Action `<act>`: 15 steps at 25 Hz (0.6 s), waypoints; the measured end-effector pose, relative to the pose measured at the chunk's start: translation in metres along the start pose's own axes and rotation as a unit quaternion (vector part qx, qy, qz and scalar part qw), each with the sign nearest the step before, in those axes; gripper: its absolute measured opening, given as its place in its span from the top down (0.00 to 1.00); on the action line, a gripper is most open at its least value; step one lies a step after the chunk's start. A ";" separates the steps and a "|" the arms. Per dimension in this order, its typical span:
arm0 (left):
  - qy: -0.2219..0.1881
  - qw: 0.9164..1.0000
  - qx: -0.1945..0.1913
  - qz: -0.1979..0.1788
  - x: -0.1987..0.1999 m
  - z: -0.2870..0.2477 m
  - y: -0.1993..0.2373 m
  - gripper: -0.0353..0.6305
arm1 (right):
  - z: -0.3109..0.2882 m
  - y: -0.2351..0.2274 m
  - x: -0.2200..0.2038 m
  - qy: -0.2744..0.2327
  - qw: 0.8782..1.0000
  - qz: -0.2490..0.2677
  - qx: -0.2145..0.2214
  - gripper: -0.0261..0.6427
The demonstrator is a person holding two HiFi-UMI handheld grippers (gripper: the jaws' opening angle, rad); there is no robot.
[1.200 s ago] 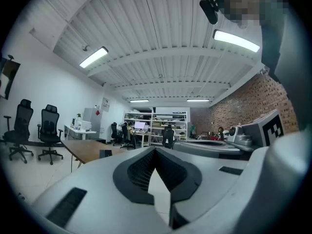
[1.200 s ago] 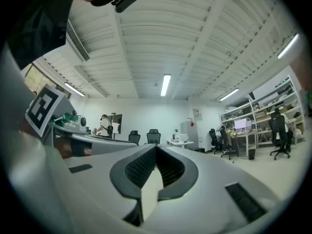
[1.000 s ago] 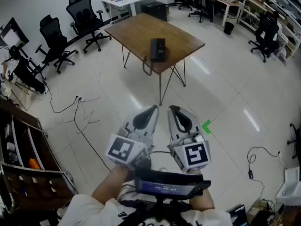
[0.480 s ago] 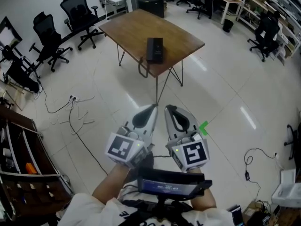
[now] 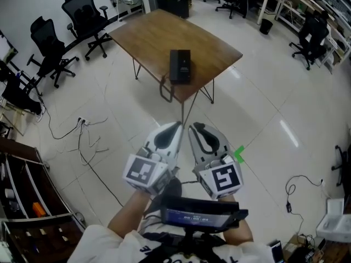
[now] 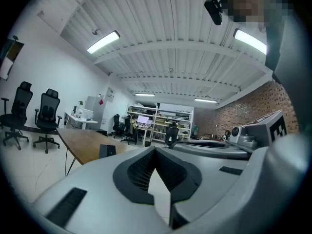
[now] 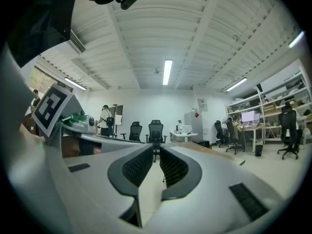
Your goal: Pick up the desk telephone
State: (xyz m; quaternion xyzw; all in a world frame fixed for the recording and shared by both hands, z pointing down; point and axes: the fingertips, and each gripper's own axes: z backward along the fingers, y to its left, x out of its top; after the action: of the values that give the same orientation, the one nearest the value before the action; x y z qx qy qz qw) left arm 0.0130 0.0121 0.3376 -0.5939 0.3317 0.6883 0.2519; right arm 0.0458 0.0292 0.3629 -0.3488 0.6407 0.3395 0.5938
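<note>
Desk telephone (image 5: 180, 66): a black set lying near the closest corner of a brown wooden table (image 5: 148, 37), upper centre of the head view, well apart from my tools. Nearest, at lower centre, I hold both tools side by side above the pale floor (image 5: 263, 108). My left gripper (image 5: 176, 128) has its jaws together, empty. My right gripper (image 5: 194, 129) has jaws that have just been opening to a narrow slit, with nothing between them. Beyond the table, black office chairs (image 5: 82, 10) stand at upper left.
</note>
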 end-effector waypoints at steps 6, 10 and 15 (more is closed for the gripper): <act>0.013 1.000 -0.009 0.006 -0.002 -0.035 0.041 0.95 | -0.049 -0.022 0.001 0.014 1.000 -0.007 -0.012 0.89; 0.014 1.000 -0.010 0.006 0.001 -0.053 0.067 0.95 | -0.080 -0.030 0.001 0.023 1.000 -0.007 -0.016 0.89; 0.024 0.999 -0.016 -0.017 -0.002 -0.069 0.099 0.93 | -0.117 -0.036 0.000 0.029 0.999 -0.012 -0.025 0.89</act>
State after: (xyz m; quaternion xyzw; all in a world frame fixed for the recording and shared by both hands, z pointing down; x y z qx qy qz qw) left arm -0.0153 -0.1048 0.3504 -0.6195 0.3164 0.6748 0.2465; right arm 0.0148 -0.0893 0.3697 -0.3809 0.6449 0.3375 0.5702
